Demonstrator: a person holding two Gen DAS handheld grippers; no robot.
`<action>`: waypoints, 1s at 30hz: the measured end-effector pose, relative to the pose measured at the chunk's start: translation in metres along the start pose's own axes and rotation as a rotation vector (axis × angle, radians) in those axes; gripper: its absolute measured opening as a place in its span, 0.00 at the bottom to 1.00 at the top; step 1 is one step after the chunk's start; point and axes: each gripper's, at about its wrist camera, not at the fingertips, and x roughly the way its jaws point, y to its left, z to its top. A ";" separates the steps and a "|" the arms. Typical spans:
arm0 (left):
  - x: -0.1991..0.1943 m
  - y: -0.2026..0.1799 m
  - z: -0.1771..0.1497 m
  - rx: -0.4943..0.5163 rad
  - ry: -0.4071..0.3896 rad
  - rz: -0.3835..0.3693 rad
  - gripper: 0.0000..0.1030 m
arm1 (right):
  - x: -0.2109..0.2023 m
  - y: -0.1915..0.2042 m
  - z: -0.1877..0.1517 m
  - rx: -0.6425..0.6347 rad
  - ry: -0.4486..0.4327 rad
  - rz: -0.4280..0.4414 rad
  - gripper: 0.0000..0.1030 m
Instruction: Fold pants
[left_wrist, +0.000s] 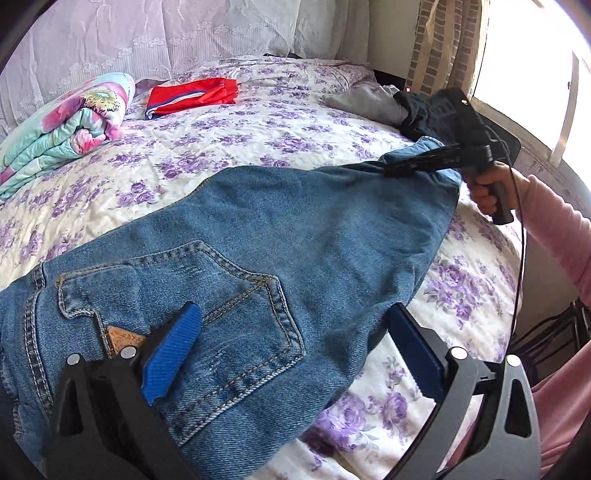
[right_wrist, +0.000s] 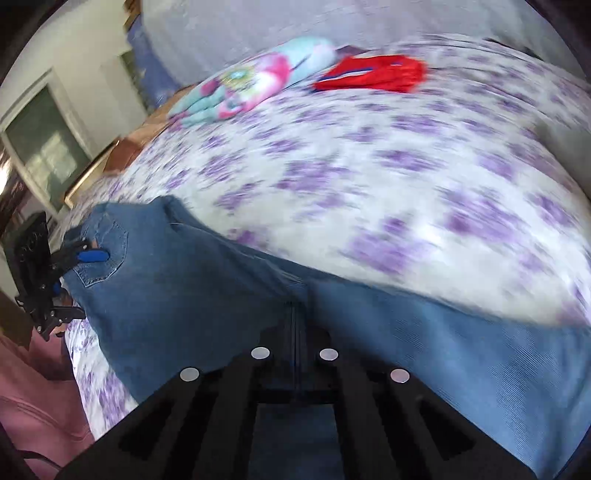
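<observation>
The jeans (left_wrist: 280, 236) lay spread across the bed (left_wrist: 229, 122), back pocket up. The left claw (left_wrist: 291, 354) stood apart over the pocket end — one blue pad (left_wrist: 173, 354) resting on the denim, clamping nothing. The right claw (left_wrist: 402, 168) was pressed together on the far end of the jeans, held by a hand (left_wrist: 487, 192) in a pink sleeve (left_wrist: 561, 229).
</observation>
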 end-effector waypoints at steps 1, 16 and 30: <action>0.000 0.000 0.000 0.000 0.001 0.003 0.96 | -0.009 -0.007 -0.007 0.018 -0.018 -0.049 0.00; 0.008 -0.018 0.000 0.032 0.073 0.228 0.96 | -0.007 0.098 -0.058 -0.226 -0.093 -0.164 0.47; -0.003 -0.055 0.075 0.096 -0.039 0.142 0.96 | -0.056 0.005 -0.020 0.092 -0.247 -0.295 0.48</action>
